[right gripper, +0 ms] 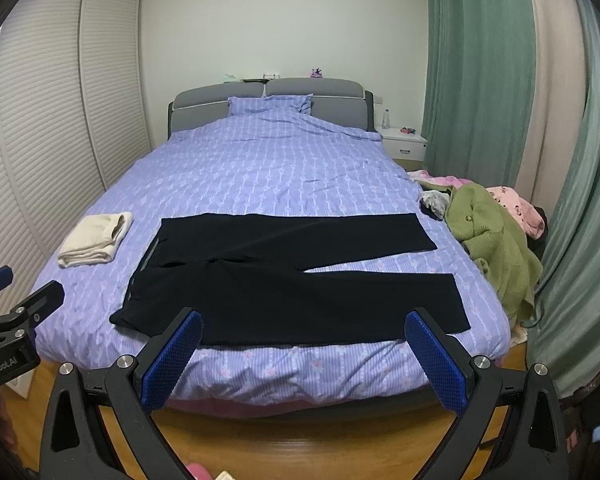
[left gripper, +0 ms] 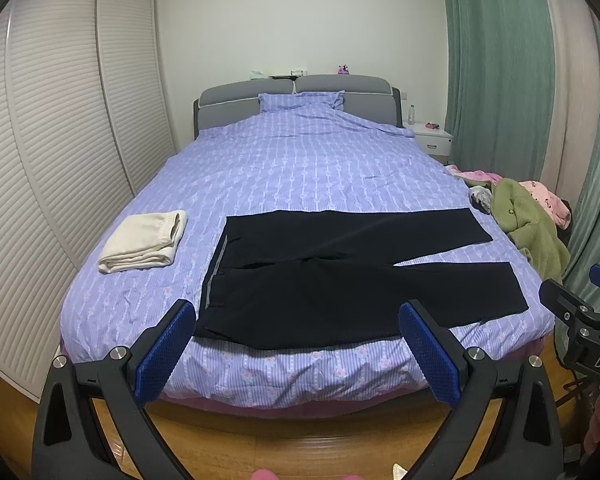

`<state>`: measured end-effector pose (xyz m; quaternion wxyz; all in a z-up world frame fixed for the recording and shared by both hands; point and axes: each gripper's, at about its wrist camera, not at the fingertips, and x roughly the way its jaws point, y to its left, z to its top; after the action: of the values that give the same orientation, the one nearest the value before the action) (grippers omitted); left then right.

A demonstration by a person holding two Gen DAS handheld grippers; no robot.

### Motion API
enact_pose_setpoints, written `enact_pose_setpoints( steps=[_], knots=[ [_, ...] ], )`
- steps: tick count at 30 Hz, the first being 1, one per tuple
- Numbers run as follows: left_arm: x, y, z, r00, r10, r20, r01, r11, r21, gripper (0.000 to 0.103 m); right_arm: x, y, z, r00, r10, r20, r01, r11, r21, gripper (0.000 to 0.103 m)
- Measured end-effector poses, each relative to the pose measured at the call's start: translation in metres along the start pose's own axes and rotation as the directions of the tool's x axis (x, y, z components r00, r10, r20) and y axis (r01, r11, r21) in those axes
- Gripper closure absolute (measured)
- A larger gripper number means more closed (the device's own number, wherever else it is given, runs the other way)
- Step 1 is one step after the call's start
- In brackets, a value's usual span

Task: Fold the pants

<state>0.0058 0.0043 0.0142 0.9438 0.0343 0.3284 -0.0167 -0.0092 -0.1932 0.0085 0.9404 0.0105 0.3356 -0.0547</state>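
Black pants lie spread flat across the foot end of the bed, on a lilac striped cover with small pink flowers. Their waistband points toward the bed's left edge and both legs run toward the right edge — the farther leg straight, the nearer one angled slightly away from it, so a thin wedge of cover shows between the two hems. The nearer leg lies close along the foot edge.

Near the left edge, just beyond the waistband and apart from it, sits a folded cream garment. At the right edge a heap of clothes — green knit on top, pink pieces behind — spills over the side. A pillow in the same lilac print leans on the grey headboard, and a white nightstand stands by the green curtain. White slatted wardrobe doors line the left wall.

Both tools hang over the wooden floor short of the foot edge, touching nothing. The left gripper has its blue-padded jaws spread wide with nothing between them, aimed at the waist half of the pants. The right gripper is likewise wide apart and empty, facing the nearer leg.
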Motion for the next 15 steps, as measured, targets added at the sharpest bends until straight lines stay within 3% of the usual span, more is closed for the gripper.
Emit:
enact_pose_setpoints(
  steps=[15],
  knots=[
    [0.0019,0.0006,0.0025,1.000,-0.003,0.007,0.003,1.000,-0.005,0.000,0.0039,-0.0010,0.0053,1.000,0.004,0.001,-0.004,1.000,-0.004,0.000]
  ],
)
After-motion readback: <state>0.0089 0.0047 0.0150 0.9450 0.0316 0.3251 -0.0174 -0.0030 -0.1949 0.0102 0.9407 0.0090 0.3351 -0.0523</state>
